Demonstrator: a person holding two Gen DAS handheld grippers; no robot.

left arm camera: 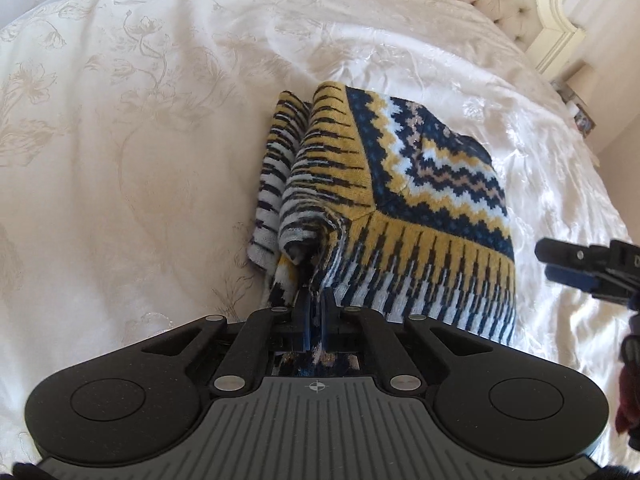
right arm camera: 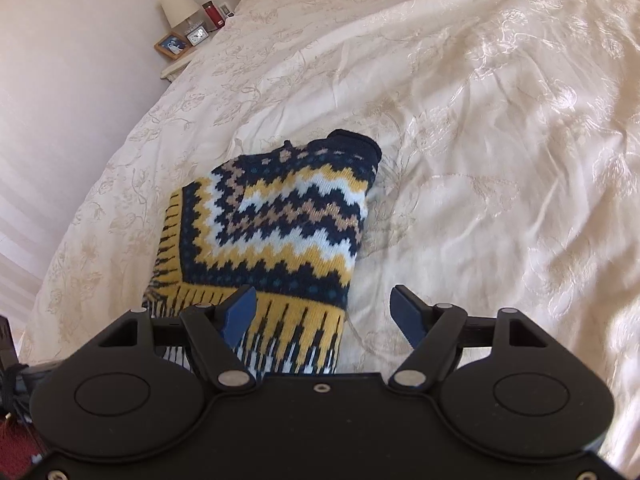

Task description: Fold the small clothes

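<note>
On bedspread (left arm camera: 140,140), L tongs (left arm camera: 314,300) pinch sweater (left arm camera: 420,184); R tongs (right arm camera: 322,312) apart.

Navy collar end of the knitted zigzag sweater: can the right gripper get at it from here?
Probably yes: the right gripper is open, and the collar lies exposed on the cream bedspread straight ahead.
</note>
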